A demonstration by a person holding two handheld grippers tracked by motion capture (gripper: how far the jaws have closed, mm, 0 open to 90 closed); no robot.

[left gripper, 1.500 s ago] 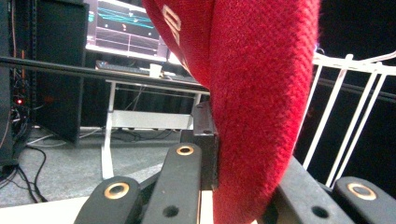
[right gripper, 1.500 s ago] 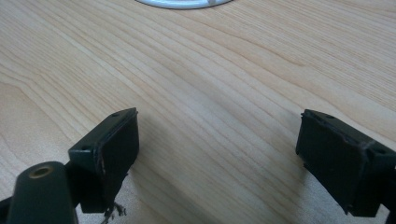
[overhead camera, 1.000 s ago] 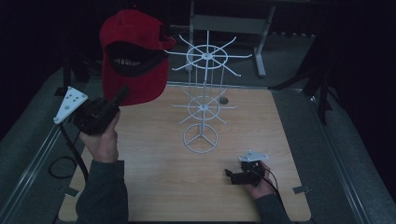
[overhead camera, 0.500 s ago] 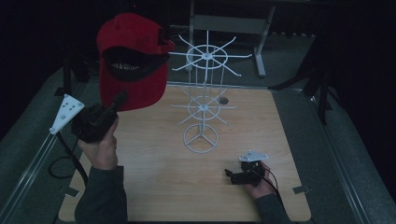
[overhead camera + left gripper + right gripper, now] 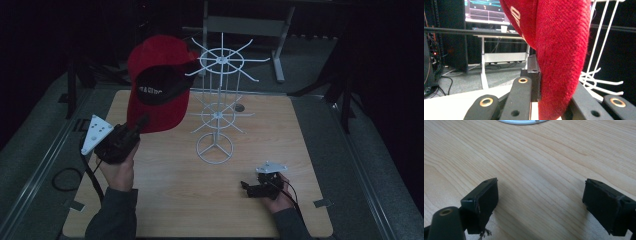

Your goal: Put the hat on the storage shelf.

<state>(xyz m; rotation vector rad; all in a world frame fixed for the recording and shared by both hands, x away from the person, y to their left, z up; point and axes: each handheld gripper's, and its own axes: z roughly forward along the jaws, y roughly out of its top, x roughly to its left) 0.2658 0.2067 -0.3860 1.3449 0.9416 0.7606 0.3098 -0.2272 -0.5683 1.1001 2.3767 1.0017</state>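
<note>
My left tool (image 5: 141,124) clenches the brim of the red fabric baseball cap (image 5: 159,85), held up just left of the white wire hat rack (image 5: 218,107). My right tool (image 5: 246,186) rests released on the wooden counter (image 5: 300,145).

No readable lettering on the red cap (image 5: 159,85).

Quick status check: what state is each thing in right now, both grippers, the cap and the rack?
Left gripper: raised, shut on the red cap's brim.
Red cap: held in the air beside the rack's top ring, opening facing the camera.
White wire rack: upright on the table, hooks bare.
Right gripper: open, low over the table.
</note>
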